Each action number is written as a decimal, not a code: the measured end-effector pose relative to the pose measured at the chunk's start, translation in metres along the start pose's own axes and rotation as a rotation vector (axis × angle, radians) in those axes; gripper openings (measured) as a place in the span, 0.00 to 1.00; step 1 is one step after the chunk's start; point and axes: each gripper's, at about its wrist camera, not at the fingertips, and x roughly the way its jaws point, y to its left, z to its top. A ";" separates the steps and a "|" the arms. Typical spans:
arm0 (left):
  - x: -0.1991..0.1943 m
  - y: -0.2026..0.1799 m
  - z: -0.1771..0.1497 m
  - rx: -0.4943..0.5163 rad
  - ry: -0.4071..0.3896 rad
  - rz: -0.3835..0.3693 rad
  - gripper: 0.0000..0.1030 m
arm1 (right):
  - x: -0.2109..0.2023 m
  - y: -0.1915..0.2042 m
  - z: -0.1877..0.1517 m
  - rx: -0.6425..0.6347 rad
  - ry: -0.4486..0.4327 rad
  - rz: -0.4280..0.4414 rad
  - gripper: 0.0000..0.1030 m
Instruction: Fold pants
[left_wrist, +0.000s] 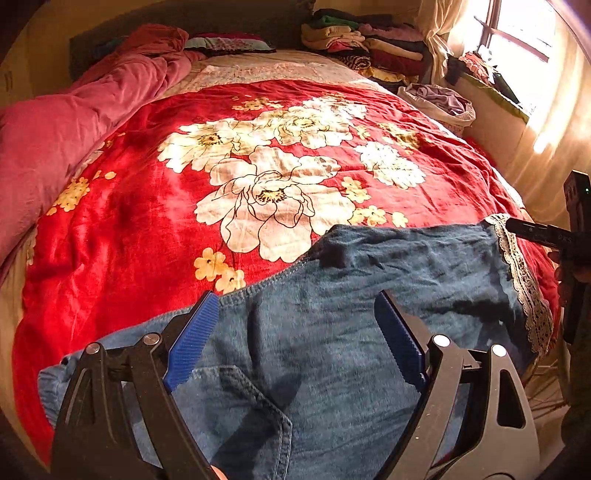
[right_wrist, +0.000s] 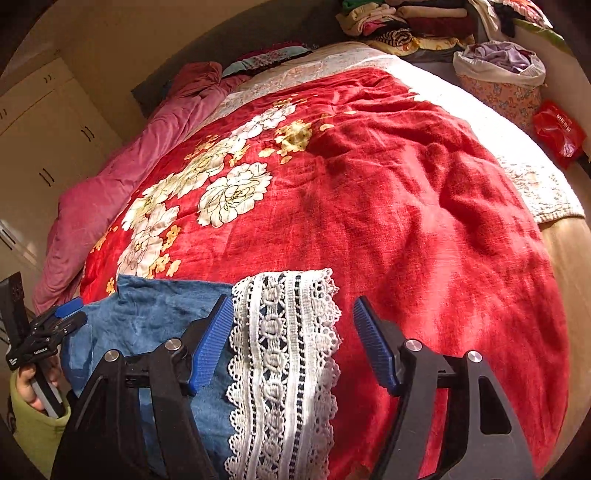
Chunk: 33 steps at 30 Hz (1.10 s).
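Blue denim pants (left_wrist: 332, 332) lie flat along the near edge of the bed, on a red flowered blanket (left_wrist: 166, 221). A back pocket (left_wrist: 251, 417) shows at the waist end, a white lace cuff (left_wrist: 524, 280) at the leg end. My left gripper (left_wrist: 295, 325) is open over the waist part, jaws wide apart, holding nothing. My right gripper (right_wrist: 291, 328) is open over the lace cuff (right_wrist: 284, 369), with blue denim (right_wrist: 155, 317) to its left. The left gripper (right_wrist: 55, 325) also shows at the left edge of the right wrist view.
A pink quilt (left_wrist: 74, 129) is bunched along the bed's left side. Folded clothes (left_wrist: 369, 40) are stacked at the head. A cloth basket (right_wrist: 506, 74) and a red bag (right_wrist: 557, 129) stand beside the bed on the right. A window (left_wrist: 524, 37) lets in strong sun.
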 end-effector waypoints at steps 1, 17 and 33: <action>0.005 0.000 0.004 0.002 0.003 -0.004 0.77 | 0.005 -0.002 0.001 0.011 0.011 0.003 0.61; 0.078 -0.007 0.024 -0.062 0.094 -0.186 0.22 | 0.022 0.007 -0.006 -0.112 0.019 0.110 0.27; 0.057 -0.019 0.057 -0.031 -0.019 -0.077 0.02 | 0.009 0.045 0.039 -0.338 -0.119 -0.090 0.23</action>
